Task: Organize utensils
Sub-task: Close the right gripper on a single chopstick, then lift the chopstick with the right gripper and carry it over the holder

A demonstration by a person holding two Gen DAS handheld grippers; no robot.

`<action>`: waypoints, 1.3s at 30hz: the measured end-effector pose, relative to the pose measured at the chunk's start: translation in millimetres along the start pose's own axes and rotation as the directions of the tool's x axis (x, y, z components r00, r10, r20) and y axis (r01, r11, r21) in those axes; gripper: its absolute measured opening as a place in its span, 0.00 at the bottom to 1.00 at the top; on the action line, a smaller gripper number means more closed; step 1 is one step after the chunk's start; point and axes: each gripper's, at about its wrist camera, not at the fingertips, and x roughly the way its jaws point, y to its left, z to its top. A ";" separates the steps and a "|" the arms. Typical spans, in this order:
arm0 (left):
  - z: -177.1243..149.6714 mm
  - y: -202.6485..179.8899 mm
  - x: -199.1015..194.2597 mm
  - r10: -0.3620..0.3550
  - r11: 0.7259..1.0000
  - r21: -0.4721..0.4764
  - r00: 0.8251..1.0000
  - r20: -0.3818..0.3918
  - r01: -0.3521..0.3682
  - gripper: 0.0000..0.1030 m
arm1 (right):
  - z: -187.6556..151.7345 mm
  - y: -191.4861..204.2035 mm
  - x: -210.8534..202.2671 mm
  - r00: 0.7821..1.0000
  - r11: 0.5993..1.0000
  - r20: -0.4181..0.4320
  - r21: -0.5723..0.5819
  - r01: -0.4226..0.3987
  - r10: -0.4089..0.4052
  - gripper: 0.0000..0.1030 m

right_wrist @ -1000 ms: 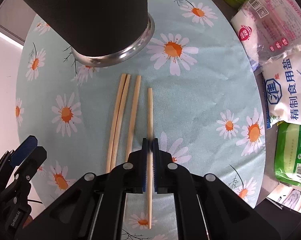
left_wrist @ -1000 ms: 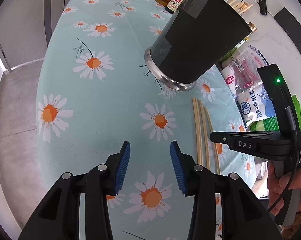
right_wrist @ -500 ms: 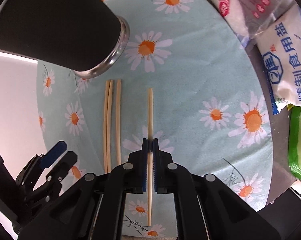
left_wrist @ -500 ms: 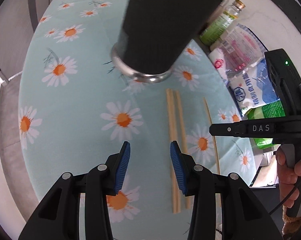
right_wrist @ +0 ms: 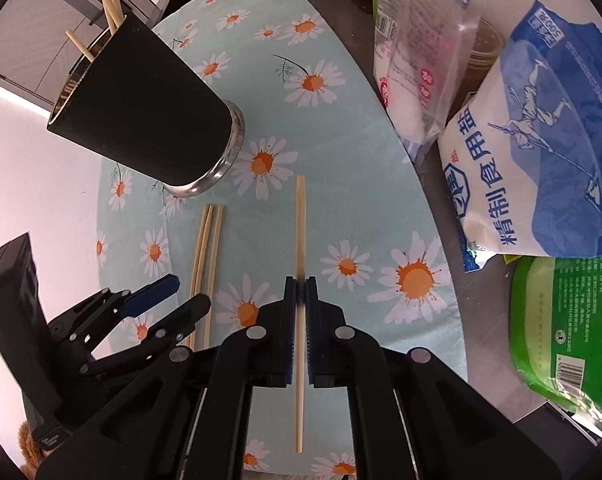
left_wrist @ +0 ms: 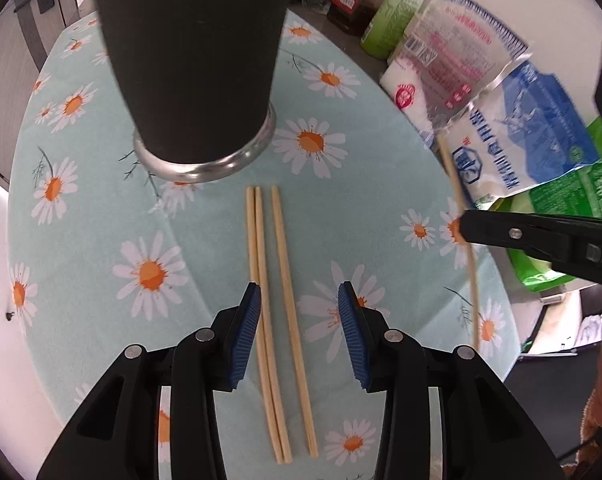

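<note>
Daisy-print tablecloth [left_wrist: 205,248], grey door [left_wrist: 41,8] behind

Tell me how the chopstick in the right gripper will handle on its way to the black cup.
The chopstick looks straight and thin: probably stiff and light. The right gripper pinches it mid-length, so it may pivot if bumped. The black cup is tall with a narrow base, so a knock might tip it.

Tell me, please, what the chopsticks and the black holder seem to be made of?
Chopsticks: probably bamboo or light wood, unpainted and matte; they are pale tan and plain, with no gloss. Holder: the black wall looks matte with a fine woven texture, maybe a plastic or fabric-like sleeve; I cannot tell which. Its base ring looks like polished metal, since it is silvery with bright reflections.
</note>
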 end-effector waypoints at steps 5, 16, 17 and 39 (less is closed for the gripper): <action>2.9 -12.8 14.5 0.078 0.997 0.027 0.996 -0.050 -0.077 0.24 | -1.3 -17.2 -2.5 0.999 0.999 -0.012 -0.007 -0.036 0.035 0.05; 8.4 -19.0 27.7 0.134 0.991 -0.009 0.987 -0.085 -0.135 0.14 | 1.1 -26.9 -7.9 0.992 0.992 -0.029 -0.014 -0.124 0.124 0.05; 14.0 -23.2 32.6 0.136 0.990 -0.013 0.987 -0.087 -0.137 0.12 | 1.5 -26.6 -8.3 0.992 0.992 -0.031 -0.017 -0.127 0.126 0.05; 28.9 19.1 -19.0 -0.045 0.991 -0.128 0.998 0.037 0.049 0.04 | 6.4 11.3 -18.6 0.985 0.982 -0.017 -0.081 -0.171 0.170 0.05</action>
